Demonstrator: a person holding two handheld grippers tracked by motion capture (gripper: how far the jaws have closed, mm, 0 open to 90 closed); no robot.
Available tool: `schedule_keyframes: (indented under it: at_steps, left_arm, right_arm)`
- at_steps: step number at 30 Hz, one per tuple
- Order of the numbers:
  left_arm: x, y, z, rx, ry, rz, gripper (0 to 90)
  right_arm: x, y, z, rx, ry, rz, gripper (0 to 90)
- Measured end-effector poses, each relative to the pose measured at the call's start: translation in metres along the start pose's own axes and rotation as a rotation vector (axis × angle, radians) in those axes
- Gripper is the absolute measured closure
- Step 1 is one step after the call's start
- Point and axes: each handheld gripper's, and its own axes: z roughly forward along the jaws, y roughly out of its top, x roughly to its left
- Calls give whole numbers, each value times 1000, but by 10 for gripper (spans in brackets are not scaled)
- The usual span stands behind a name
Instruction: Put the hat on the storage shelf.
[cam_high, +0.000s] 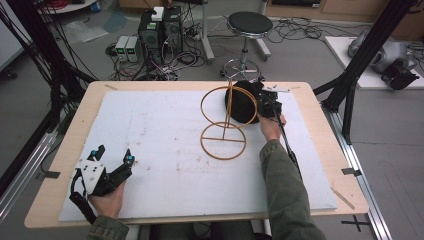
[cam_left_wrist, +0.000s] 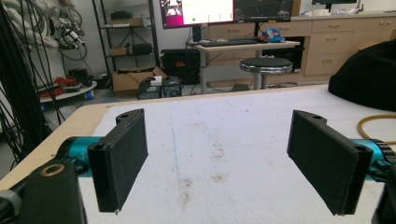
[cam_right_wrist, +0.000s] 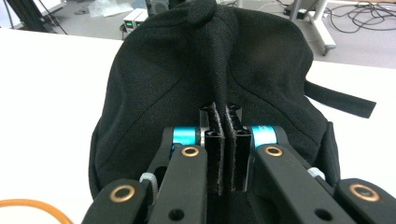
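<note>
Tabletop (cam_high: 65, 150), covered by a white mat (cam_high: 165, 165); work is at the far right part of the mat.

Wire stand (cam_high: 223, 125), orange: flat ring base on the mat, upright post, second ring standing vertical at the top. It sits mid-mat, just left of the cap.

Cap (cam_high: 242, 102), black fabric, at the far right of the mat, directly behind and right of the stand's upper ring and overlapping it in the high view; contact cannot be told. In the right gripper view the cap (cam_right_wrist: 187, 74) lies straight ahead of the claw, its centre seam running away along the claw's own axis, top button at the far end, strap trailing to the right.

Right claw (cam_high: 267, 102): jaws closed on a pinched fold of the cap's fabric (cam_right_wrist: 224, 140).

Left claw (cam_high: 114, 156): near left corner, well apart from cap and stand, jaws wide open with nothing between them (cam_left_wrist: 217, 158).

Judgement: the right hand does the carrying; the stand's upper ring lies to the cap's left, so the coming move likely goes leftward.
</note>
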Motion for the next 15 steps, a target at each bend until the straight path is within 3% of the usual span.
schedule_keyframes:
  at_steps: [10,15]
  left_arm:
    - [1,0,0,8,-6,-5,203]
    - [0,0,1,9,-12,-5,203]
  right_arm:
    - [-5,8,-18,-38,25,49,884]
    - [-7,16,-32,-115,6,44,884]
